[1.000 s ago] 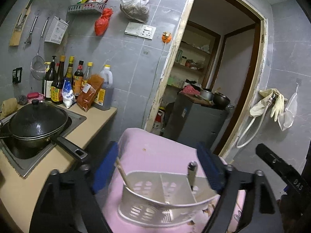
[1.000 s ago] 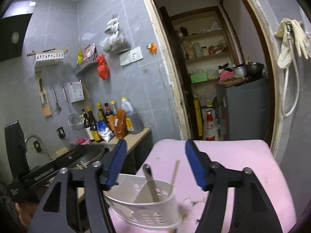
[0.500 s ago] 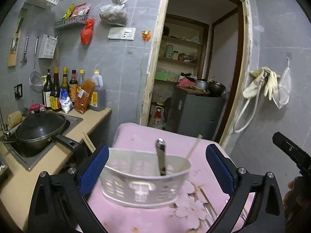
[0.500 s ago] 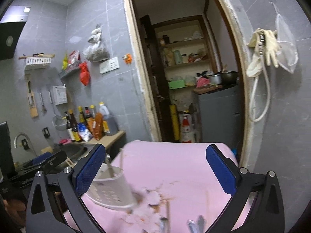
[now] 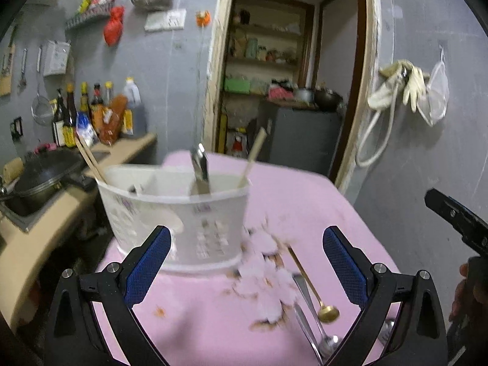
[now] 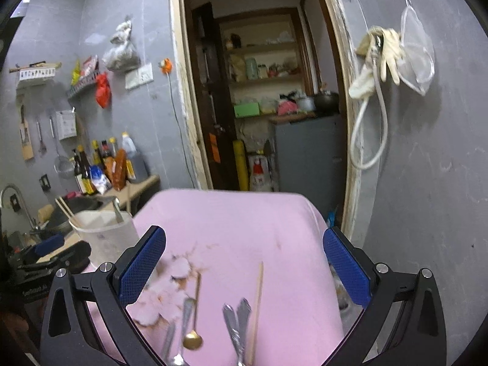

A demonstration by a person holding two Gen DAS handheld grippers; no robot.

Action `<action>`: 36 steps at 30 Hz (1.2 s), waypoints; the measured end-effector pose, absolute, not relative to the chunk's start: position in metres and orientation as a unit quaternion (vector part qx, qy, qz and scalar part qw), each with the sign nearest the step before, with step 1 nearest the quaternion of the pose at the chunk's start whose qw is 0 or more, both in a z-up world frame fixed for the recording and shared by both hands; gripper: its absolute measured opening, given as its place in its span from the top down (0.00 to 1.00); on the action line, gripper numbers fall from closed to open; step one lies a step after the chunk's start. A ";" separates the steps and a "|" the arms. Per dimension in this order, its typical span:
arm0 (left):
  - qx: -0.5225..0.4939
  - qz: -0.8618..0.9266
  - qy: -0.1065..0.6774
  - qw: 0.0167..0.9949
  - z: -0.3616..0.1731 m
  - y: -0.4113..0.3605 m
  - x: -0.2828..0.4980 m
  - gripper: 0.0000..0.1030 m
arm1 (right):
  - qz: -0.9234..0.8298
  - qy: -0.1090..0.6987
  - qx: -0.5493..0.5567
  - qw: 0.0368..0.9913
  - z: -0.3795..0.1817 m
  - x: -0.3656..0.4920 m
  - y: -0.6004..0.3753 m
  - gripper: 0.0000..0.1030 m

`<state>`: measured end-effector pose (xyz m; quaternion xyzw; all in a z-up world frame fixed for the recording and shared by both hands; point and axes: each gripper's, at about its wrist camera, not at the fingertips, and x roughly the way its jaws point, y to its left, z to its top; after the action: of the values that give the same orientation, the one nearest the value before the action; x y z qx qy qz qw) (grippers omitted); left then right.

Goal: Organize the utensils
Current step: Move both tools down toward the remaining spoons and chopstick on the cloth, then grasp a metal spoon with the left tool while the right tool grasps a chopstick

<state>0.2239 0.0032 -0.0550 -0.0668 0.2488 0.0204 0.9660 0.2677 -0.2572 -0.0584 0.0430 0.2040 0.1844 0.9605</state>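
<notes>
Right wrist: right gripper (image 6: 244,262) jaws wide, empty.

Grey tiled walls (image 6: 427,183). Wood-framed doorway (image 6: 180,106) opens onto dim pantry with shelves (image 6: 262,76) and grey cabinet (image 6: 308,149). Counter (image 5: 36,238) along left wall carries wok (image 5: 39,177) and sauce bottles (image 5: 91,113). Pink-covered table (image 6: 244,228) in foreground. Rubber gloves (image 6: 378,52) and white hose (image 6: 369,134) hang on right wall.
</notes>
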 end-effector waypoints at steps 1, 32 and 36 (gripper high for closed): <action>-0.066 0.017 0.256 0.964 -0.060 0.000 0.224 0.05 | 0.183 0.211 0.044 0.959 -0.063 0.269 -0.260 0.00; -0.041 -0.086 0.521 0.848 -0.158 -0.052 0.254 0.70 | 0.218 0.404 0.006 0.888 -0.155 0.289 -0.265 0.58; 0.003 -0.080 0.533 0.842 -0.158 -0.065 0.256 0.70 | 0.219 0.411 -0.022 0.885 -0.158 0.285 -0.259 0.62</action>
<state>0.2559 -0.0652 -0.1584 0.0029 0.5329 -0.0804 0.8424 0.2854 -0.2586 -0.1583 -0.0224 0.4111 0.2185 0.8847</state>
